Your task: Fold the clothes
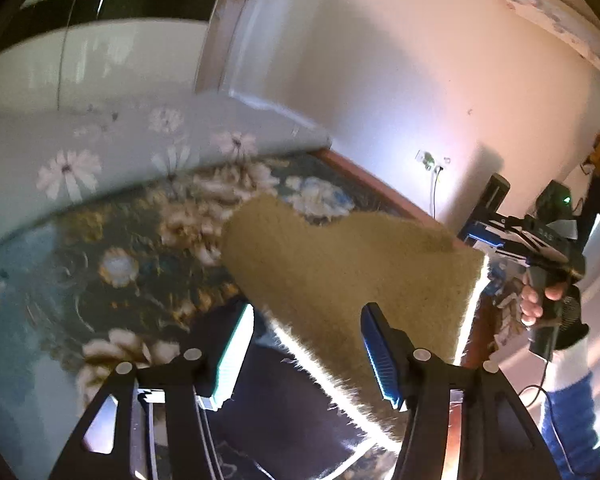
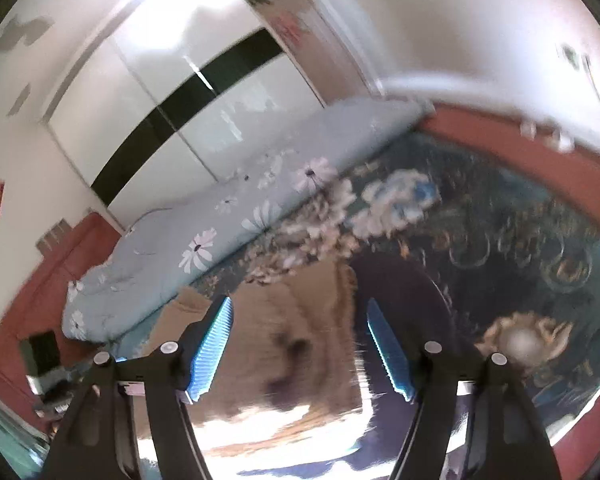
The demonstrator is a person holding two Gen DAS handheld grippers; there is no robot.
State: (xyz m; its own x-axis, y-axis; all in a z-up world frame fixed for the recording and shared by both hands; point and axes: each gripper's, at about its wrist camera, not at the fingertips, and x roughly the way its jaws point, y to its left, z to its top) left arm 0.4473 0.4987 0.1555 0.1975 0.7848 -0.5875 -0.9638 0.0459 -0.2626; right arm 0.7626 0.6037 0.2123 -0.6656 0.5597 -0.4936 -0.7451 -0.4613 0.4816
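A tan fuzzy garment (image 1: pixel 340 264) hangs raised above the bed, its lit edge running down toward my left gripper (image 1: pixel 306 350). The left jaws stand wide apart and the cloth passes between and behind them; I cannot tell if it touches a finger. The right gripper shows in the left wrist view (image 1: pixel 484 236) at the cloth's far corner, held in a hand; its grip there is hidden. In the right wrist view the tan cloth (image 2: pixel 284 344) is blurred between the open fingers of my right gripper (image 2: pixel 300 344). A dark purple garment (image 1: pixel 284 408) lies on the bed below.
The bed has a dark floral cover (image 1: pixel 112 256) and a rolled pale blue flowered quilt (image 2: pixel 228 208) along its far side. A reddish bed frame (image 2: pixel 540 148) runs by the white wall. A glossy white wardrobe (image 2: pixel 204 92) stands behind. A cabled wall socket (image 1: pixel 430 160) is near.
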